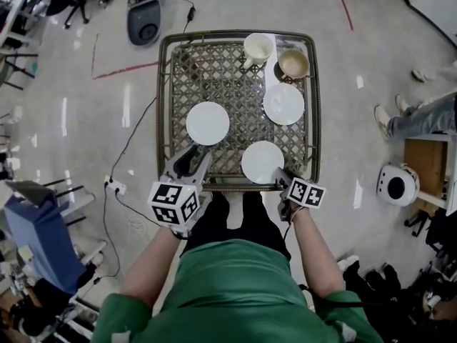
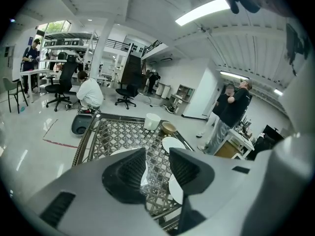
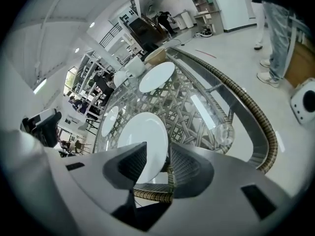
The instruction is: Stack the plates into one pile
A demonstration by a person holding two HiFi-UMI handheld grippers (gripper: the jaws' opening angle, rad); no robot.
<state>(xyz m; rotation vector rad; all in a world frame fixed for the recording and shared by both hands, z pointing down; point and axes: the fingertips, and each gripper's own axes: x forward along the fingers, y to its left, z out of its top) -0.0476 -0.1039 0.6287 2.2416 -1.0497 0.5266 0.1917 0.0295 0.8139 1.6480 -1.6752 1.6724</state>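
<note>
Three white plates lie apart on the wicker-lattice glass table: one at centre left, one at the right, one near the front edge. My left gripper hovers open over the front left of the table, just short of the centre-left plate, with nothing between its jaws. My right gripper is at the front edge, beside the near plate. In the right gripper view its jaws stand open, with the near plate's front rim showing between them.
A white cup and a tan bowl stand at the table's far right corner. A person's legs and a round white device are to the right of the table. A dark round unit and a cable lie on the floor beyond the left.
</note>
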